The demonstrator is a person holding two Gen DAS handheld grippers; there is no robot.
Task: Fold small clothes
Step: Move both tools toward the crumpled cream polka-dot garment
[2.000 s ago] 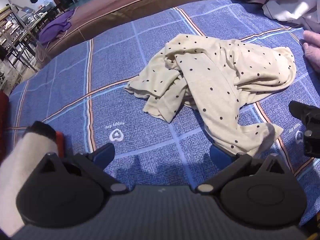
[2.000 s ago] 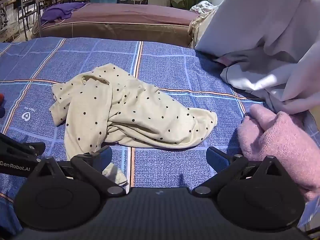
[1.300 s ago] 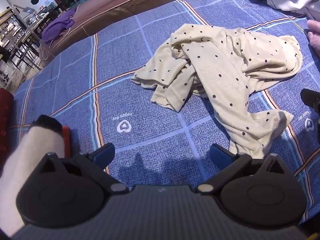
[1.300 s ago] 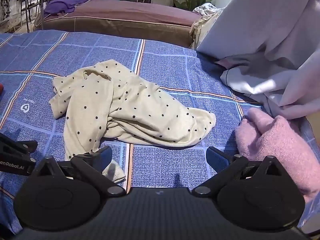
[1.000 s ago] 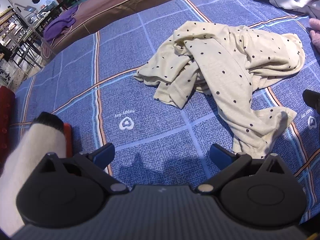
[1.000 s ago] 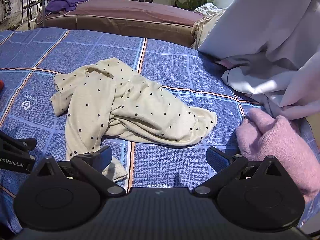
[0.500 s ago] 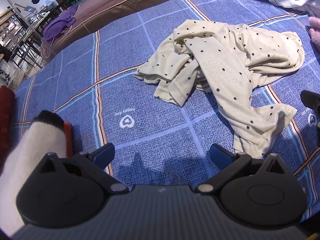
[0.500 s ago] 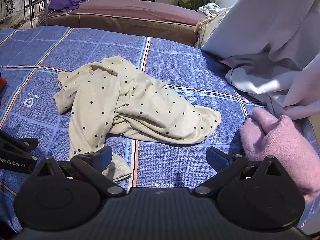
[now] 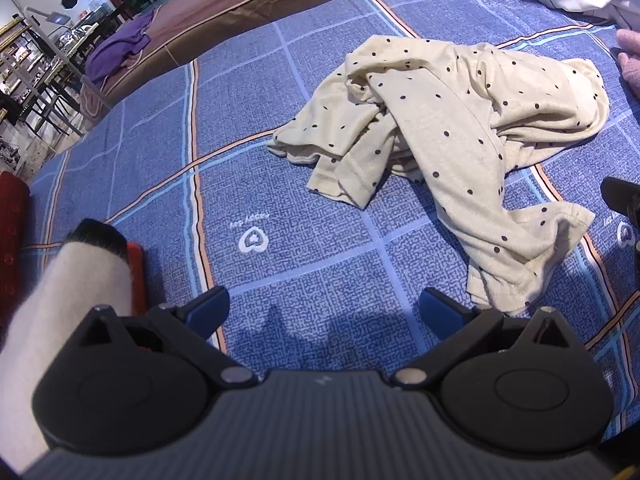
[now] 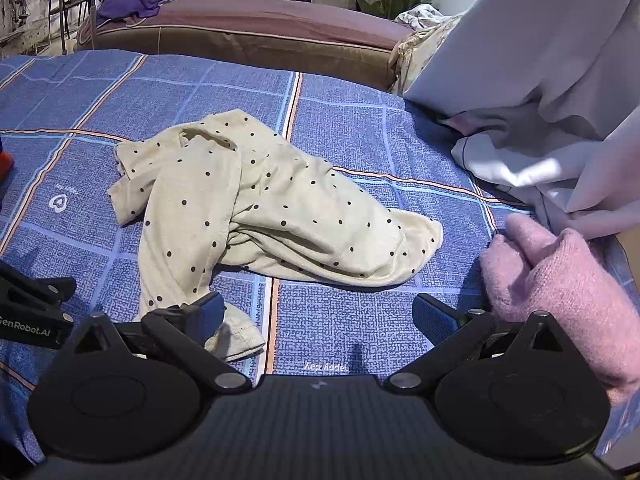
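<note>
A cream garment with black dots [image 9: 448,128] lies crumpled on the blue checked bedspread [image 9: 152,140]. One long end of it trails toward me, ending near my left gripper's right finger. My left gripper [image 9: 326,310] hovers open over bare bedspread, nothing between its fingers. In the right wrist view the same garment [image 10: 256,204] sprawls ahead, and its near hem lies just beside the left finger of my open right gripper [image 10: 320,312]. The right gripper's body also shows at the right edge of the left wrist view.
A pink knitted item [image 10: 560,280] sits by the right gripper's right finger. White sheets [image 10: 540,128] pile up at the far right. A cream-sleeved arm [image 9: 60,300] and a red object [image 9: 12,232] lie at the left. A brown bed [image 10: 248,28] stands behind.
Both views have shifted slightly, so the garment sits a little further right and lower in frame. The garment itself has not been touched, and both grippers stay open.
</note>
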